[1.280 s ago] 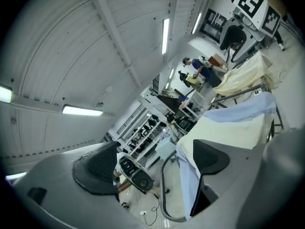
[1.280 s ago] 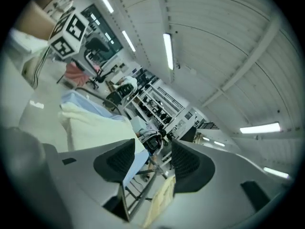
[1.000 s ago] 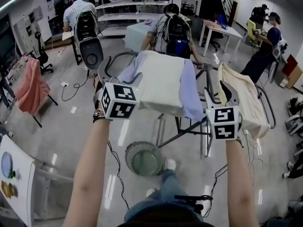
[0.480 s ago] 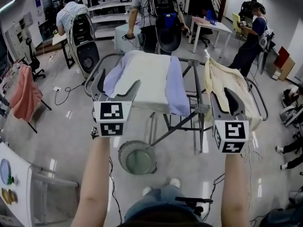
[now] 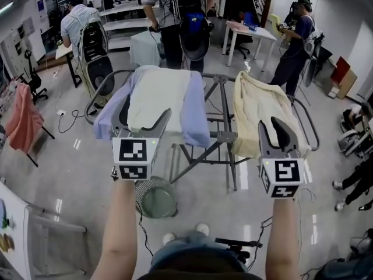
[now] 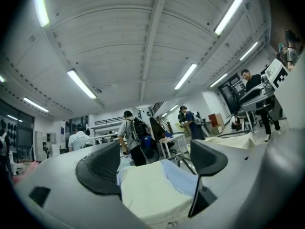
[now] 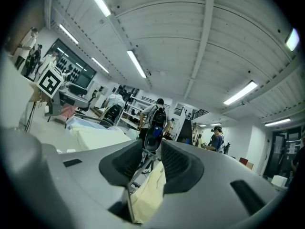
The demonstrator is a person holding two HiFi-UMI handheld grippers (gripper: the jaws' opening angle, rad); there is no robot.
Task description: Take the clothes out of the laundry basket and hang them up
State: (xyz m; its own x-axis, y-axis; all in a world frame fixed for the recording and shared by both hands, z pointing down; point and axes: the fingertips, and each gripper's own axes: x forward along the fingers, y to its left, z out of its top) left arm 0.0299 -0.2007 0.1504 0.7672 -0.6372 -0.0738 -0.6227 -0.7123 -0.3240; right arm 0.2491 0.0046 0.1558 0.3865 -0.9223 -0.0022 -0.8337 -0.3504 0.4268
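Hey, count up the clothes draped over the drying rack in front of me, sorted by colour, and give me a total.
Cream-white garment: 1
Lavender garment, showing on both sides of the cream-white one and seemingly one piece under it: 1
Pale yellow garment: 1
Total: 3

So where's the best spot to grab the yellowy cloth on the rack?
Probably the near hanging edge of the yellowy cloth, coming in level from the person's side. It drapes over the rack, so that edge hangs free and looks thin enough to pinch.
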